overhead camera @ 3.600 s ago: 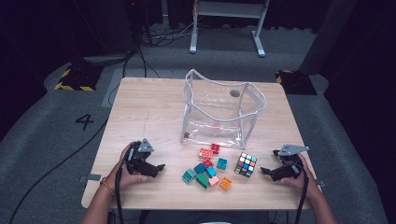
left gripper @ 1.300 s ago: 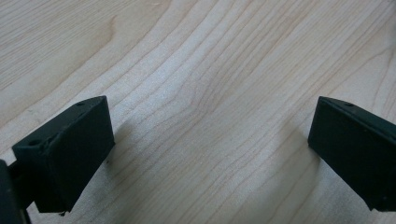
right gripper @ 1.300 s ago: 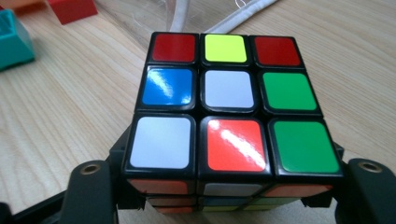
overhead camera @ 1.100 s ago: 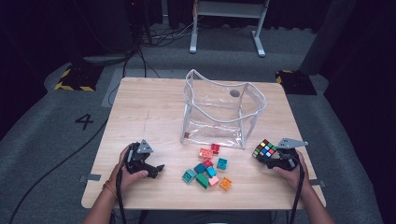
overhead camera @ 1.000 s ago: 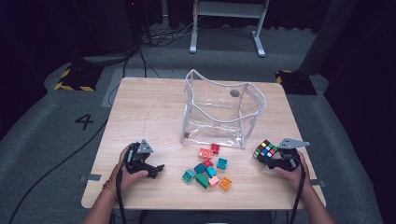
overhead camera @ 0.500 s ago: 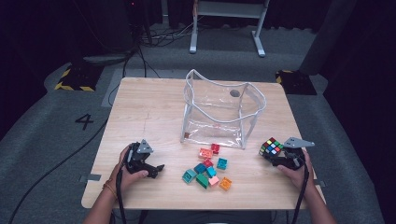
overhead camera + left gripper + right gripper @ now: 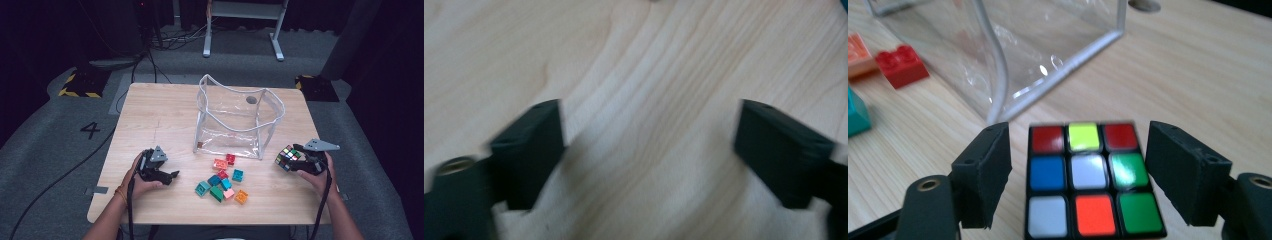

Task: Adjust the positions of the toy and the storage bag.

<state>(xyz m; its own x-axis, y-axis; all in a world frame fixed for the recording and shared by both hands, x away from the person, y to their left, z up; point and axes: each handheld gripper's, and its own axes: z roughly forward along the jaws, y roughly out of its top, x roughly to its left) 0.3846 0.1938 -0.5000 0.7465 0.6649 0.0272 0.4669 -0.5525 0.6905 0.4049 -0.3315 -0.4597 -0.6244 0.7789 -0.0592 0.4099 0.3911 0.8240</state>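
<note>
A scrambled puzzle cube point(image 7: 287, 157) point(image 7: 1087, 176) lies on the wooden table point(image 7: 160, 115) at the right, between the jaws of my right gripper point(image 7: 296, 161) point(image 7: 1078, 165). Those jaws have just been opening, and a thin gap shows on each side of the cube, so the pads do not press on it. My left gripper point(image 7: 171, 175) point(image 7: 649, 150) rests low over bare wood at the left. Its jaws have just been closing, look blurred, still stand apart and have nothing between them.
A clear plastic bag point(image 7: 235, 115) point(image 7: 1013, 45) stands open at the table's middle, just beyond the cube. Several coloured blocks point(image 7: 222, 180) lie in front of it, among them a red block point(image 7: 900, 62). The table's near edge runs just below both hands.
The right gripper and the cube have shifted a little to the right since a second ago. The left hand has stayed in place.
</note>
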